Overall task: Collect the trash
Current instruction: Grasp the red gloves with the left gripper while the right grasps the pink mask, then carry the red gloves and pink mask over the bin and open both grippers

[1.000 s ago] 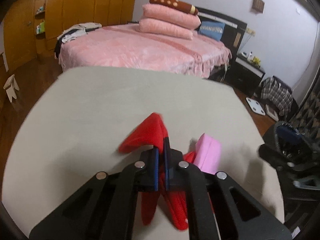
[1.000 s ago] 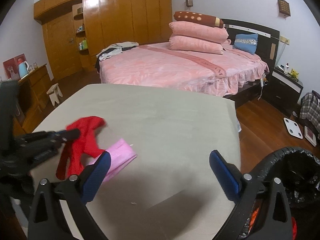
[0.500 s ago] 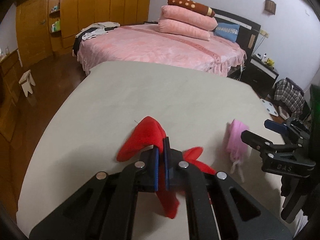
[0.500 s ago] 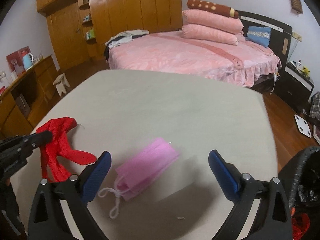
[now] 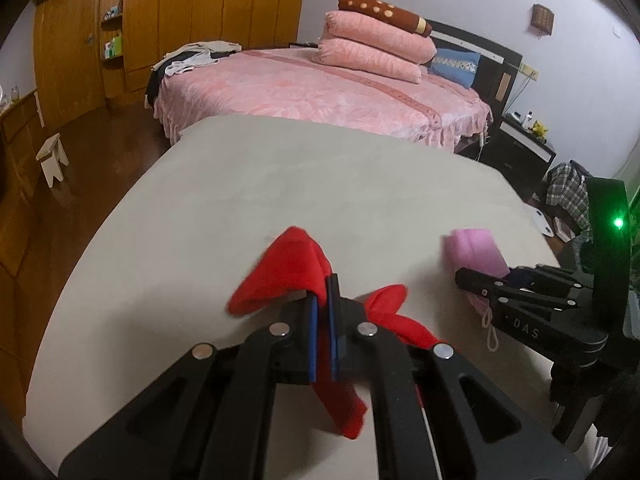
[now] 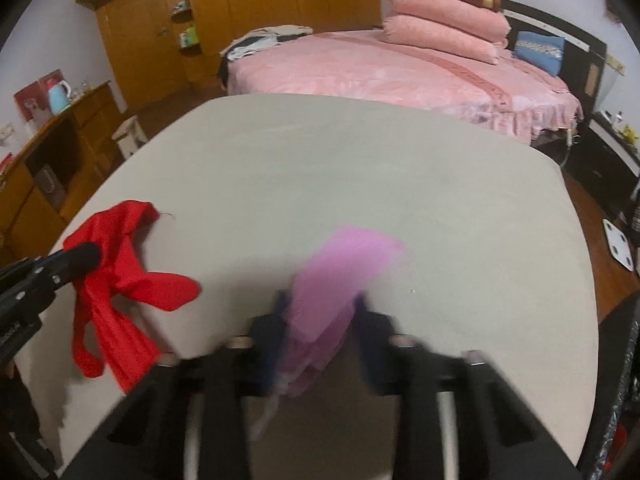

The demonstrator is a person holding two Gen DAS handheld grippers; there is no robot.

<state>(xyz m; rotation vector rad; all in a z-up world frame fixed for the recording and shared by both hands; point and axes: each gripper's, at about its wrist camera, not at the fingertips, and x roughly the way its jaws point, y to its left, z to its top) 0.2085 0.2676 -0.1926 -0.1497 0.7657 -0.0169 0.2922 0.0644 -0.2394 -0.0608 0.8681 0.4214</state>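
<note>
Grasp step: my right hand-held gripper (image 6: 320,308) is closing on pink mask (image 6: 340,272) near worktop (image 6: 360,160) front edge; left hand-held gripper (image 5: 323,296) clamps red cloth (image 5: 288,272). Next I likely lift both toward a bin.

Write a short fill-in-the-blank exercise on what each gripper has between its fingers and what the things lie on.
1. The left gripper is shut on a crumpled piece of cloth whose colour is ____.
2. The right gripper is closing its jaws around a pleated face mask whose colour is ____.
3. Both things rest on a table whose top is plain ____.
4. Behind the table stands a bed with stacked ____ at its head.

Missing words: red; pink; grey; pillows
</note>
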